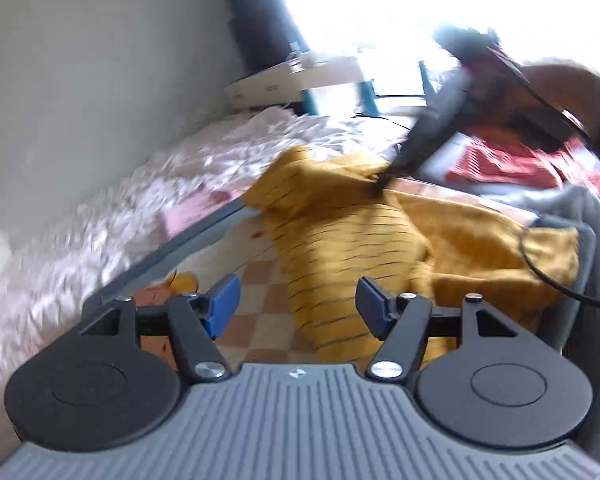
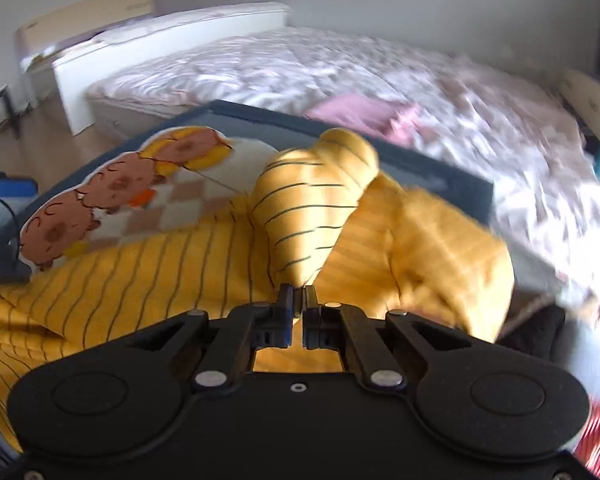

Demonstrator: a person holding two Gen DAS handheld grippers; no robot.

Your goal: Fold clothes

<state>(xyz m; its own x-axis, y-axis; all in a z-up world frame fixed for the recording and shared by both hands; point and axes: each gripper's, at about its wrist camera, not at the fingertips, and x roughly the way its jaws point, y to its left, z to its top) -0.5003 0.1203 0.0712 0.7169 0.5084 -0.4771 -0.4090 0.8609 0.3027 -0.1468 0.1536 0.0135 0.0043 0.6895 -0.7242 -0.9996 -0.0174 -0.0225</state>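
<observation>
A yellow shirt with thin dark stripes lies crumpled on a checked mat over a dark table. My left gripper hovers open just above the shirt's near end, nothing between its blue pads. My right gripper shows in the left wrist view as a dark tool pinching the shirt's far edge. In the right wrist view the right gripper is shut on a fold of the yellow shirt, which bulges up in front of it; one sleeve stretches left.
The checked mat with cartoon figures covers the dark table. A bed with a pale floral quilt and a pink cloth lies beyond. A red and white garment and a grey one sit at right. A cable crosses the shirt.
</observation>
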